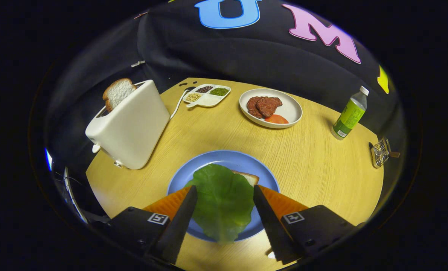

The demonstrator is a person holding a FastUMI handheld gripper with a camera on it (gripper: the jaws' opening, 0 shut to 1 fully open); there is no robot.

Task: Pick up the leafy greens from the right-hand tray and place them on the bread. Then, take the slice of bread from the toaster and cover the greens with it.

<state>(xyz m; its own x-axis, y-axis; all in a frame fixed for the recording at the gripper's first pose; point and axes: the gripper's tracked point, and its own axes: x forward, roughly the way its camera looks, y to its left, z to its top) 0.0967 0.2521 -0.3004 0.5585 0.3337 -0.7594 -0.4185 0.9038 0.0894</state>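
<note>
A green lettuce leaf (221, 201) lies flat on a slice of bread (249, 177), of which just a corner peeks out, on a blue plate (224, 158). My gripper (224, 190) hovers over the plate with its fingers spread to either side of the leaf and nothing pressed between them. Beyond the fingers to the left, a white toaster (131, 126) stands on the round wooden table (314, 165) with a second slice of bread (117, 92) sticking up from its slot.
A white plate (290, 109) with meat patties and a tomato slice sits beyond the blue plate. A divided dish of beans (207, 94) is at the table's back. A green-labelled bottle (350, 113) and a small wire rack (381, 151) stand at the right.
</note>
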